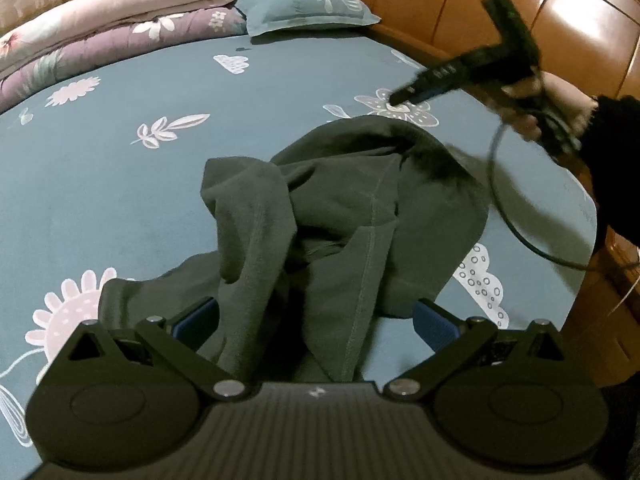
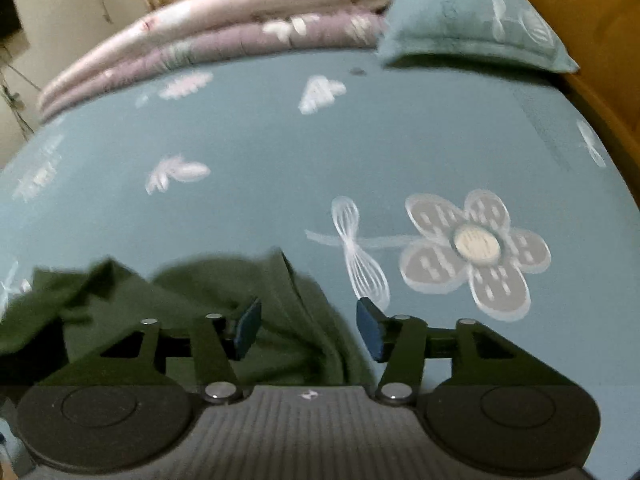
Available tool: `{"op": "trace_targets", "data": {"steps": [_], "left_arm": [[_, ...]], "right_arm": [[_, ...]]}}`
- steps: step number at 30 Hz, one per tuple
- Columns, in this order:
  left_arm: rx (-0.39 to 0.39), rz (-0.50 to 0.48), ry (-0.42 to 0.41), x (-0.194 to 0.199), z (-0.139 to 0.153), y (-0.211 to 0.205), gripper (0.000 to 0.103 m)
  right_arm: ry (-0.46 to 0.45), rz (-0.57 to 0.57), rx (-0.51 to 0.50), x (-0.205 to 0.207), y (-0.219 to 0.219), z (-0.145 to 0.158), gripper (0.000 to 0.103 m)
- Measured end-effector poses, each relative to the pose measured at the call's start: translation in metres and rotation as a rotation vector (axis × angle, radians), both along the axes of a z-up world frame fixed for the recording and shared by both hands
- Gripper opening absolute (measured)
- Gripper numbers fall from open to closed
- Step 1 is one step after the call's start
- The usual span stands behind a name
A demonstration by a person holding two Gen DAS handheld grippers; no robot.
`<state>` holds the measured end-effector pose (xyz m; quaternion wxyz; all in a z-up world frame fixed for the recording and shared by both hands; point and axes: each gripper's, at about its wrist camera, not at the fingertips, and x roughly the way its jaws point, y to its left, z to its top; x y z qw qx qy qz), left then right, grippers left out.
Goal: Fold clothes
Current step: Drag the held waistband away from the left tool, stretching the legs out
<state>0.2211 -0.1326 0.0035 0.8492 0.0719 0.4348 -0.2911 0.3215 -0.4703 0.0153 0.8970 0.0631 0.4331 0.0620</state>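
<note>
On the far left of the left wrist view, folded quilts (image 1: 100, 36) lie stacked along the far edge of the bed (image 1: 100, 184), whose blue-grey sheet carries white flowers and leaves. A pillow (image 1: 304, 4) in the same print sits just right of the quilts, against the wooden headboard (image 1: 500, 12).

The left gripper (image 1: 316, 320) stands wide open, its blue pads (image 1: 196, 320) set on either side of a rumpled dark green garment (image 1: 340, 208). The cloth lies heaped on the sheet in the middle of the bed and runs down between the spread fingers, with a seam showing along one fold. Whether the pads touch the cloth cannot be told.

Further right, the right gripper (image 1: 396, 100) is blurred, held above the sheet just beyond the garment's far edge by a hand (image 1: 532, 108) in a dark sleeve (image 1: 616, 168). A cable (image 1: 504, 216) loops down from it.

In the right wrist view, the right gripper (image 2: 308, 328) is open, nothing between its fingers. The garment (image 2: 192, 320) lies under its left finger, and bare sheet with a large grey flower (image 2: 476, 248) lies to the right.
</note>
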Motion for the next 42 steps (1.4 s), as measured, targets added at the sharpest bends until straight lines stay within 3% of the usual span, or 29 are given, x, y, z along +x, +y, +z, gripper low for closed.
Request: {"op": "trace_targets", "data": {"steps": [5, 8, 17, 23, 24, 27, 30, 42], "left_arm": [[0.013, 0.023, 0.014, -0.007, -0.001, 0.002, 0.102], [0.029, 0.043, 0.019, -0.011, -0.002, 0.007, 0.102], [0.022, 0.085, 0.043, -0.01, -0.007, 0.015, 0.102], [0.027, 0.062, 0.054, -0.011, -0.011, 0.004, 0.102], [0.03, 0.061, 0.054, -0.012, -0.011, 0.003, 0.102], [0.021, 0.06, 0.052, -0.015, -0.01, 0.003, 0.102], [0.013, 0.072, 0.056, -0.015, -0.01, 0.006, 0.102], [0.034, 0.086, 0.032, -0.017, -0.003, 0.006, 0.102]], "right_arm": [[0.067, -0.008, 0.062, 0.054, 0.004, -0.032, 0.066], [0.141, -0.005, 0.049, 0.07, 0.011, -0.057, 0.066], [0.228, 0.015, 0.239, 0.059, -0.006, -0.075, 0.067], [0.174, 0.113, 0.29, 0.067, 0.012, -0.079, 0.066], [0.162, 0.121, 0.281, 0.069, 0.015, -0.078, 0.06], [0.158, 0.114, 0.317, 0.071, 0.014, -0.076, 0.018], [0.146, 0.095, 0.372, 0.071, 0.008, -0.077, 0.013], [-0.029, -0.079, 0.168, 0.109, -0.011, -0.039, 0.011]]}}
